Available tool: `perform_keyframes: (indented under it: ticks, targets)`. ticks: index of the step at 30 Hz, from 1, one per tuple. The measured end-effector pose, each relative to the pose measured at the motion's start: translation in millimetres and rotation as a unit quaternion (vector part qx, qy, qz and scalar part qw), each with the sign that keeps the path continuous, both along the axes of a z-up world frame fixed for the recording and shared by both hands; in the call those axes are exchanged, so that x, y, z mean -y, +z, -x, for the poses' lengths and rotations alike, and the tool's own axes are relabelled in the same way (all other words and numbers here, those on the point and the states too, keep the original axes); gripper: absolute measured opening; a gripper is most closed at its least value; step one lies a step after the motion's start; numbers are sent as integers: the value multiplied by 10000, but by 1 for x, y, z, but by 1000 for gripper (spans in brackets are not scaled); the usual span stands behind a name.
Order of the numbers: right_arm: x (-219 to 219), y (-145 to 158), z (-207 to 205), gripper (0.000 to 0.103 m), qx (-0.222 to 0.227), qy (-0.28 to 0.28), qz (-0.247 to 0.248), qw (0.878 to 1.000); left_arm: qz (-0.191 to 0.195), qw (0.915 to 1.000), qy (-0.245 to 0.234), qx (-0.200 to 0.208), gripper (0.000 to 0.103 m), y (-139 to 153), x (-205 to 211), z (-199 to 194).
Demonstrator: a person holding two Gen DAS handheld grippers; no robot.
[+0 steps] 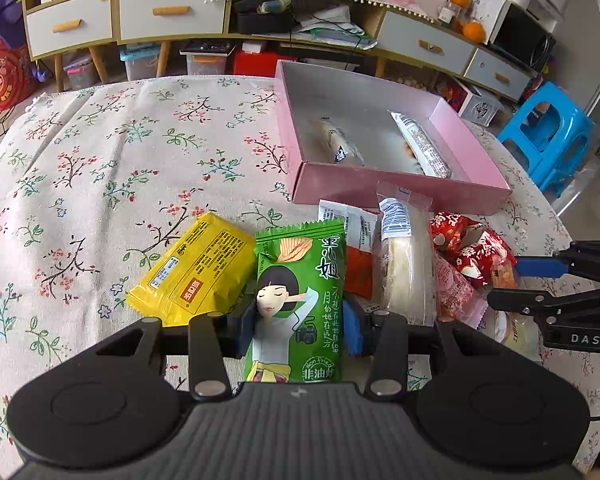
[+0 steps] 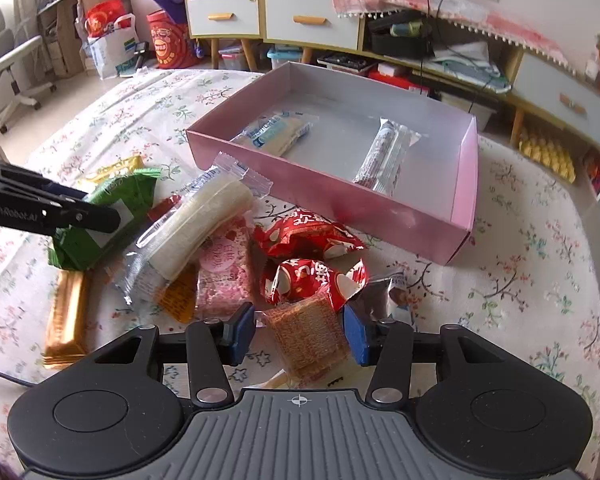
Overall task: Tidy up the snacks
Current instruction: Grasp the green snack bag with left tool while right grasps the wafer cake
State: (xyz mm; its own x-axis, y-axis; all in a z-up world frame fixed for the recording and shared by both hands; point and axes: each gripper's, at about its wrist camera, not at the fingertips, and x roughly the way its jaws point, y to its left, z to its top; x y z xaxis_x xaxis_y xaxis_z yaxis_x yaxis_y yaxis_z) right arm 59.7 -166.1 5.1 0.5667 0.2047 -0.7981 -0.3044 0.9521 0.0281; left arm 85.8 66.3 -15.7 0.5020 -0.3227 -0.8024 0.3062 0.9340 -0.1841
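The left claw (image 1: 300,330) pinches a green snack packet (image 1: 298,304) betw. its blue pads, the packet upright w/ a cartoon girl and Chinese print on its front. The right claw (image 2: 300,334) stands spread, its pads either side of a clear-wrapped brown cracker pack (image 2: 308,334) lying on the floral-cloth surface (image 2: 540,280); contact w/ the pads can't be told.

Beyond both claws sits the pink box (image 2: 466,184), open-topped w/ a grey inside. It holds two wrapped snacks, well apart: a pale bar w/ blue print (image 2: 274,132) nr the left wall and a long clear-wrapped roll (image 2: 384,156) toward the right wall.

Outside the box, just in front of its near wall, the loose snacks crowd together: a yellow packet (image 1: 192,268) left of the green one, a clear-wrapped white roll (image 2: 200,224), a pink sachet (image 2: 222,268) partly under it, two red packets (image 2: 312,256) touching, and a gold bar (image 2: 66,316) farthest left of the box.
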Motion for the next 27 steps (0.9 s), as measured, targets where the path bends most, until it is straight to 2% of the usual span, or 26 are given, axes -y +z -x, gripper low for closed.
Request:
perform_keyframes:
  ticks: [9,27]
  targets:
    - [13,17,-1,40,-234,-161,-668,9974,183,9998,68,36,40,10,-5,2]
    - [18,41,-2,40,-315,-233,-1327,9904,420,9987,224,189,40,29,-2,0]
